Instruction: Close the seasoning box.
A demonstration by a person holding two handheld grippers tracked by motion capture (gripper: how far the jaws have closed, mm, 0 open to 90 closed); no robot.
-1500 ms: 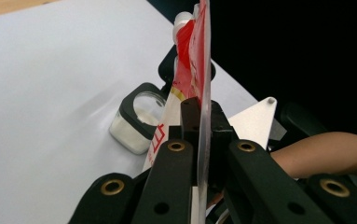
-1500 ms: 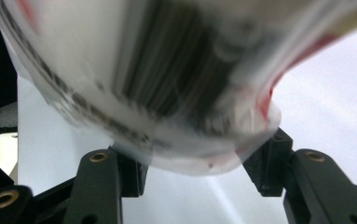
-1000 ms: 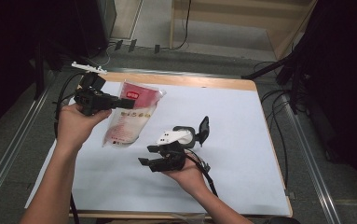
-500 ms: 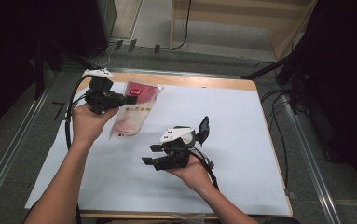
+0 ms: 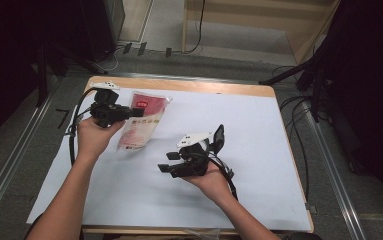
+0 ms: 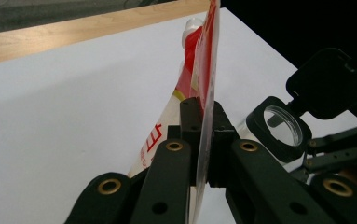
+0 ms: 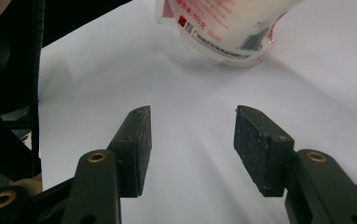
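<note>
The red and white pouch [image 5: 141, 122] is held at the far left of the white table cover [image 5: 279, 150]. It is gripped by the left gripper [image 5: 129, 113], whose jaws are squeezed tight on the pouch's thin side edge. In the left gripper view the pouch [image 6: 204, 74] is seen standing up on edge between the two black jaws, with its red end pointing away.

The pouch's long side runs from the far red end down to the near white end. The near end is resting on the table cover, and it is pointed toward the middle of the table.

The right gripper [image 5: 171, 169] is held nearer the person, in the middle of the table, well apart from the pouch. Its jaws are spread wide and nothing is held between them. In the right gripper view the pouch's bottom end [image 7: 223, 32] is seen straight ahead and a bit higher, with bare white cover in between.

So the free bottom end is the part closest to the right gripper. If the pouch is to be grabbed by both, the right gripper probably needs to be moved forward and left to that end.
</note>
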